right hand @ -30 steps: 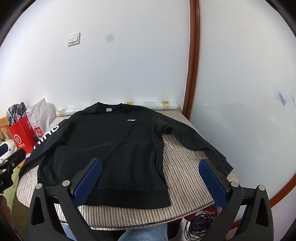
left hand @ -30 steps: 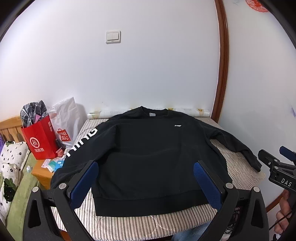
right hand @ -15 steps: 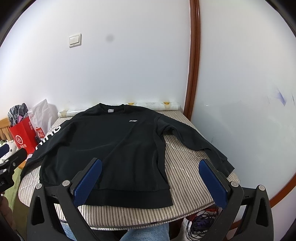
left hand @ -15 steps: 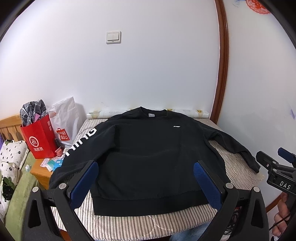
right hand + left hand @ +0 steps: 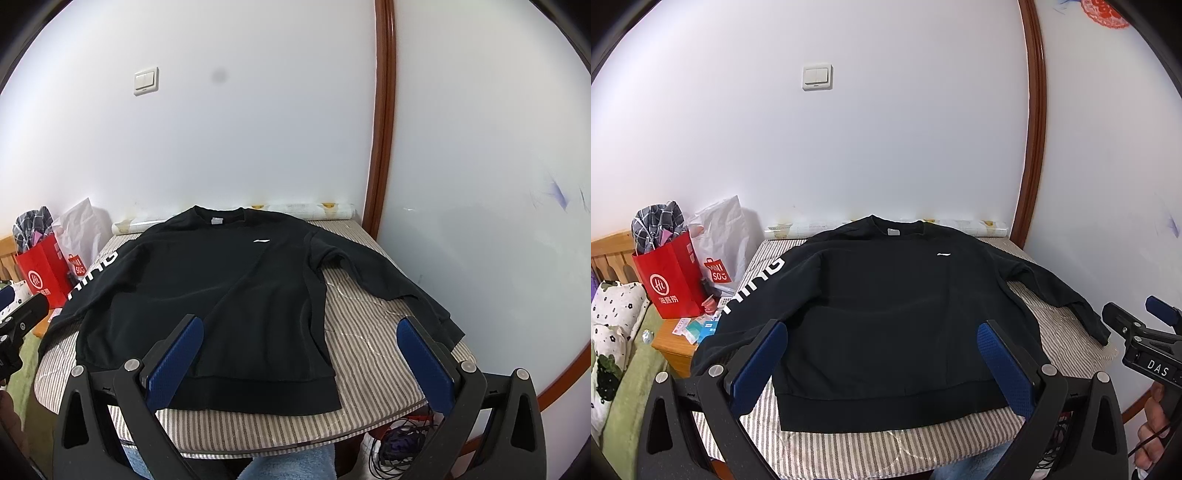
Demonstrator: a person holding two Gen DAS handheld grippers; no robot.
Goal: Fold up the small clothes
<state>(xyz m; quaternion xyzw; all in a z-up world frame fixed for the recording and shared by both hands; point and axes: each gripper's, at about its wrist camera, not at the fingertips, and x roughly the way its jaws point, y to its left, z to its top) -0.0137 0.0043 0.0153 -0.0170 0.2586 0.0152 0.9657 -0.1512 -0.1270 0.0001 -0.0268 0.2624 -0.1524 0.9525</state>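
A black sweatshirt (image 5: 886, 314) lies flat and face up on a striped table (image 5: 849, 446), collar toward the wall, sleeves spread to both sides. It also shows in the right wrist view (image 5: 221, 295). My left gripper (image 5: 882, 362) is open and empty, held above the sweatshirt's hem. My right gripper (image 5: 299, 354) is open and empty, held above the hem's right corner and the bare striped cover (image 5: 369, 350). The right gripper also shows at the right edge of the left wrist view (image 5: 1137, 332).
A red paper bag (image 5: 670, 280) and a white plastic bag (image 5: 718, 240) stand on a wooden nightstand (image 5: 674, 347) left of the table. A paper roll (image 5: 295, 212) lies along the wall. Cables (image 5: 399, 439) lie on the floor under the right edge.
Both views have shifted slightly; the sweatshirt sits a little lower and nearer in frame. Both grippers stay open and empty.
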